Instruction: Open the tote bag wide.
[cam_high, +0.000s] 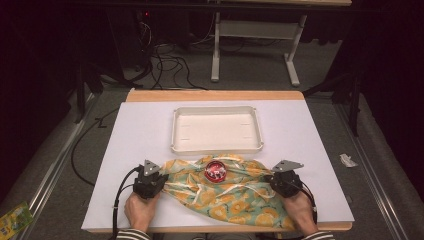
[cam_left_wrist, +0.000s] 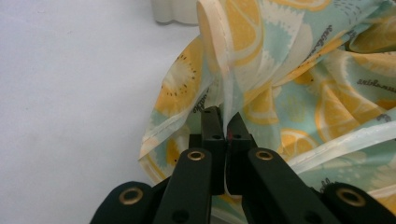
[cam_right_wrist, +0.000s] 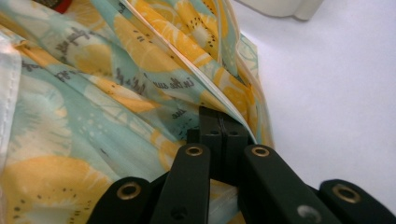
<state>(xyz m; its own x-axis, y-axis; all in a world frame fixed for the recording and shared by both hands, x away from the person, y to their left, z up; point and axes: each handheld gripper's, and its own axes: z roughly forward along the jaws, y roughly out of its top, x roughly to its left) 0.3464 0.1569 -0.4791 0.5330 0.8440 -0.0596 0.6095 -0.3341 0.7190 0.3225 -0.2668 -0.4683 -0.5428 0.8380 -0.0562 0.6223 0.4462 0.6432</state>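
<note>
In the high view, the white tray (cam_high: 217, 129) sits empty at centre on the tabletop (cam_high: 135, 135); just below it lies the fruit-print cloth (cam_high: 235, 192), bearing a red round object (cam_high: 215, 171). In the left gripper view, the left claw (cam_left_wrist: 222, 122) pinches the cloth's edge at centre. In the right gripper view, the right claw (cam_right_wrist: 223, 125) is clamped on the cloth's hem.

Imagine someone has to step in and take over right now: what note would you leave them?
Left tool: shut on the fruit-print cloth at its left end.
Right tool: shut on the same cloth at its right end.
The cloth lies bunched on the white table cover, stretched between the two tools. A round red object sits on top of it near the far edge. A white tray stands just beyond, nothing in it.
Done: both ends gripped.
Left: probably spreading or folding the cloth; mind the red object, which may roll off.
</note>
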